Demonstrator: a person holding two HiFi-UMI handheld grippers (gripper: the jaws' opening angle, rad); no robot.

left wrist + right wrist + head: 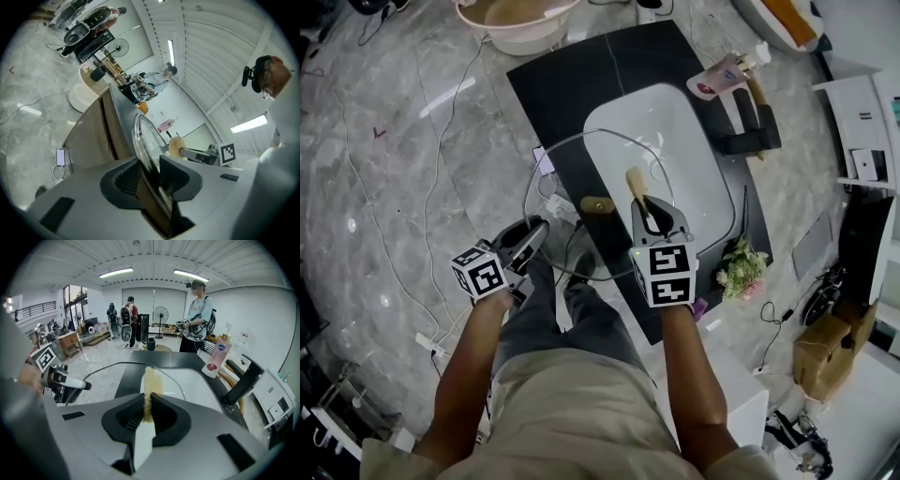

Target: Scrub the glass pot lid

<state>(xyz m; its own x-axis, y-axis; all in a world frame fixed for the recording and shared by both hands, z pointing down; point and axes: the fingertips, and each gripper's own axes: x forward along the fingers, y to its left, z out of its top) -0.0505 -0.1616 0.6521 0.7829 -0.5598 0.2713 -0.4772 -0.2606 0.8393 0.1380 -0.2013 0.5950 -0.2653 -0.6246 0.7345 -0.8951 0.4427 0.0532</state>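
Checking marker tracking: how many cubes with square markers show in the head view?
2. One cube on the left gripper, at lower left; the other cube on the right gripper, just right of centre. None seems hidden.

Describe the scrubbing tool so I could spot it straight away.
Find the black counter with the white sink set into it; a big glass lid reaches over the sink's near side. Above that lid, the right gripper pinches the scrubber: a straw-coloured, rough-textured pad, unlike the smooth glass and white basin around it.

Glass lid point(581, 164) over sink point(680, 141)
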